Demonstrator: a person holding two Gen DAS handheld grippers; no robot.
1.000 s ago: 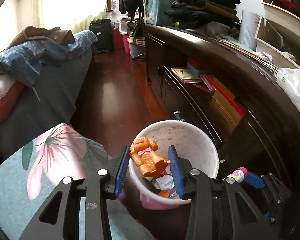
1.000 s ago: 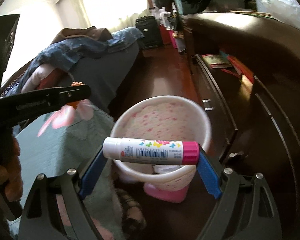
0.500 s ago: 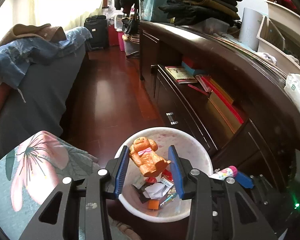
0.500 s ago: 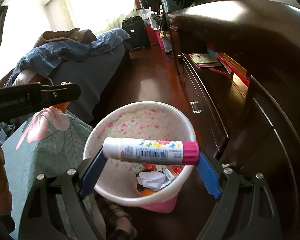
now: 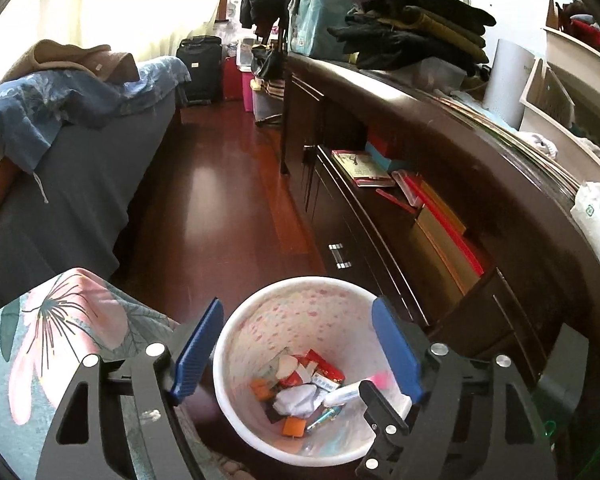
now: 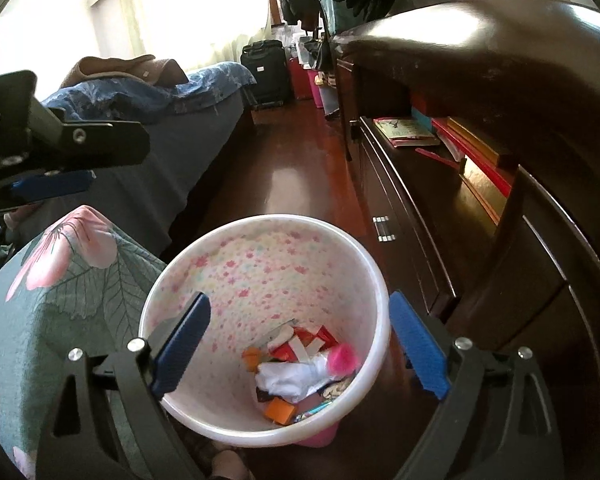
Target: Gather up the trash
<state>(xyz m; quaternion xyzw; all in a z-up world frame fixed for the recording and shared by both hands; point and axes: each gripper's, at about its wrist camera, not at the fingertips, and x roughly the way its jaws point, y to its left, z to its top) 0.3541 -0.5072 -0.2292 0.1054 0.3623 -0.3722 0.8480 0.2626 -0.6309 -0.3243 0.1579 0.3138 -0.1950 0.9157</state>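
both claws emptied over the bin

nearest, the left gripper [image 5: 296, 350] is seen with its jaws opening and nothing between them; the right gripper [image 6: 300, 342] is likewise opening and empty. just beyond, the trash bin [image 6: 180, 280] is found on the floor with wrappers, crumpled paper [image 6: 288, 376] and a pink-capped stick [image 6: 342, 360] lying at its bottom. this drop is judged done; whether more trash is left cannot be told. further off, books are shelved in the dark cabinet [image 5: 440, 216]. no writing can be read.

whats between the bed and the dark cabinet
A bare strip of dark red wood floor runs between bed and cabinet, clear in the left wrist view.
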